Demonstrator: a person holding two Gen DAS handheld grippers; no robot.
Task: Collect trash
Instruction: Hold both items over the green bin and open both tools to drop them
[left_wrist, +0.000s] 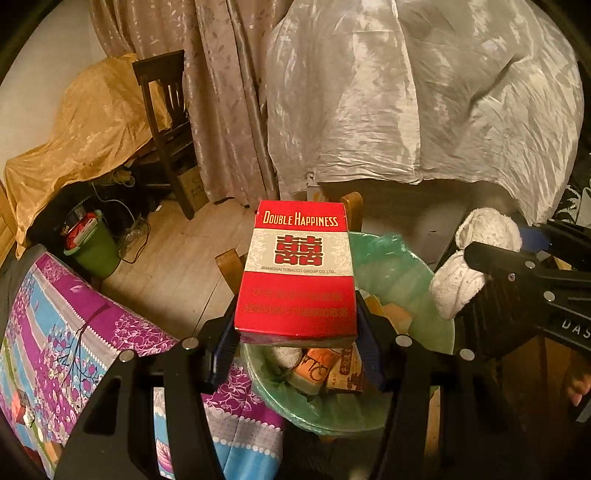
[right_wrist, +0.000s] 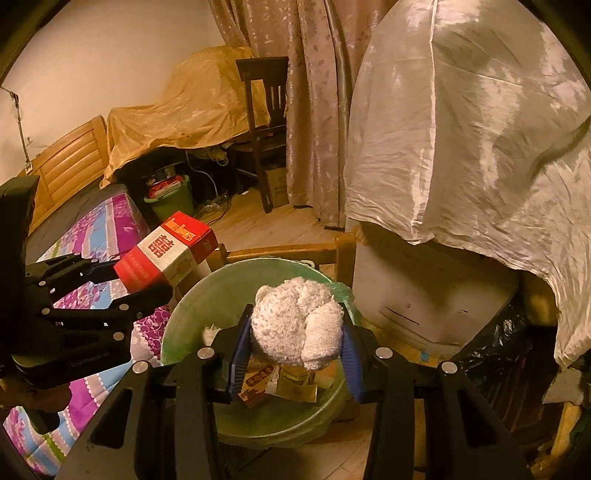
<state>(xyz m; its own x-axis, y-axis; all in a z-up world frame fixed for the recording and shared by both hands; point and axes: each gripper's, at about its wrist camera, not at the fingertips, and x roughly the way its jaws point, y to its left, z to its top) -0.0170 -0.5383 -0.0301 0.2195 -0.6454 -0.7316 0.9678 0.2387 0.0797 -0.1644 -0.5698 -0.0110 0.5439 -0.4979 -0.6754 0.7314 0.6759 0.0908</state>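
Observation:
My left gripper (left_wrist: 297, 332) is shut on a red and white Double Happiness cigarette box (left_wrist: 297, 273) and holds it above the near rim of a trash bin lined with a green bag (left_wrist: 399, 280). The box also shows in the right wrist view (right_wrist: 166, 254), at the bin's left. My right gripper (right_wrist: 295, 354) is shut on a wad of white tissue (right_wrist: 299, 325) and holds it over the middle of the bin (right_wrist: 192, 310). The wad shows at right in the left wrist view (left_wrist: 476, 258). Cartons and wrappers (right_wrist: 280, 384) lie inside the bin.
A bed with a purple floral cover (left_wrist: 66, 332) lies to the left of the bin. A white cloth covers furniture (right_wrist: 461, 129) at right. A second green bin (left_wrist: 94, 247), a dark wooden chair (left_wrist: 166, 122) and curtains (left_wrist: 225, 92) stand behind on the wooden floor.

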